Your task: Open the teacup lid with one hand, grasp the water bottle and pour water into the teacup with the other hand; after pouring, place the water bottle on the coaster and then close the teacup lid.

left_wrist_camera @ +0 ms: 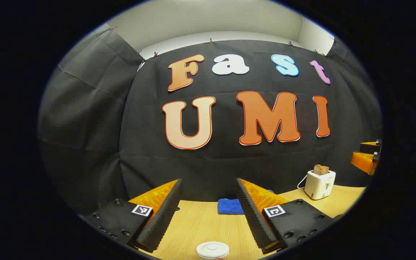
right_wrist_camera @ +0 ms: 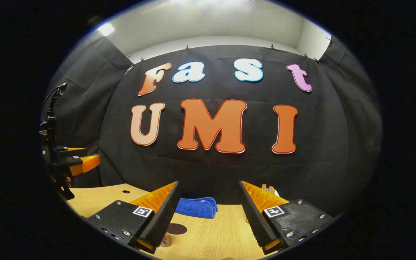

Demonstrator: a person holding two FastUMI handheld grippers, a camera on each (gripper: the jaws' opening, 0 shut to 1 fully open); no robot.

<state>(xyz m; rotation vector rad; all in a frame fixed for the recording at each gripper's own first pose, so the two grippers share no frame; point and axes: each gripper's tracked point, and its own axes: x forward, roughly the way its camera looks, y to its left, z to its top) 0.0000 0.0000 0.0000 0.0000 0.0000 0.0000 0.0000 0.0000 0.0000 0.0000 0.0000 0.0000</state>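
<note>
In the left gripper view the teacup's round white lid [left_wrist_camera: 212, 250] sits on the wooden table at the bottom edge, below and between my left gripper's fingers. The left gripper [left_wrist_camera: 208, 180] is open and holds nothing. In the right gripper view a dark round coaster [right_wrist_camera: 176, 228] lies on the table just right of my left finger. A small object [right_wrist_camera: 165, 241] peeks out beside that finger, too hidden to identify. The right gripper [right_wrist_camera: 208, 182] is open and empty. The left gripper [right_wrist_camera: 71, 162] also hangs at the far left, above the table.
A folded blue cloth [left_wrist_camera: 230, 206] [right_wrist_camera: 196, 207] lies at the table's back by the wall. A white toaster [left_wrist_camera: 320, 183] with bread in it stands at the right. The right gripper [left_wrist_camera: 368, 159] shows at the far right edge. A small hole [right_wrist_camera: 126, 191] marks the tabletop.
</note>
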